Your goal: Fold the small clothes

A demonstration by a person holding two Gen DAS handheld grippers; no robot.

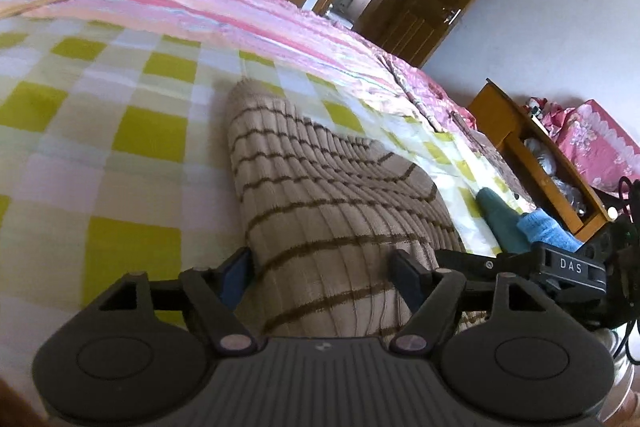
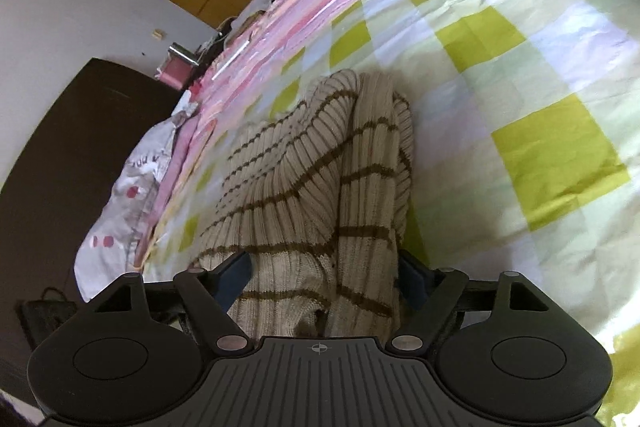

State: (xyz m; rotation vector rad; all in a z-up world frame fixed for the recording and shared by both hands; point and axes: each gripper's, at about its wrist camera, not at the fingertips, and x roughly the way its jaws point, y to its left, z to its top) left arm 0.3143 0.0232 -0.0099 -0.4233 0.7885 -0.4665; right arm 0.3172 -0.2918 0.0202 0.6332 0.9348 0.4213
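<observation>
Between both sets of fingers, spread and released, lay one beige striped sweater (image 1: 320, 195) on the checked bed (image 1: 120, 99). Left gripper (image 1: 322, 269)'s view alone caught two socks (image 1: 520, 223); right gripper (image 2: 326, 277)'s alone, one pillow (image 2: 120, 203).

The only readable lettering is "DAS", white capitals on the black body of the right tool (image 1: 570, 267), seen from the left wrist. Marks on the white printed fabric (image 2: 132, 183) are too blurred to read.
</observation>
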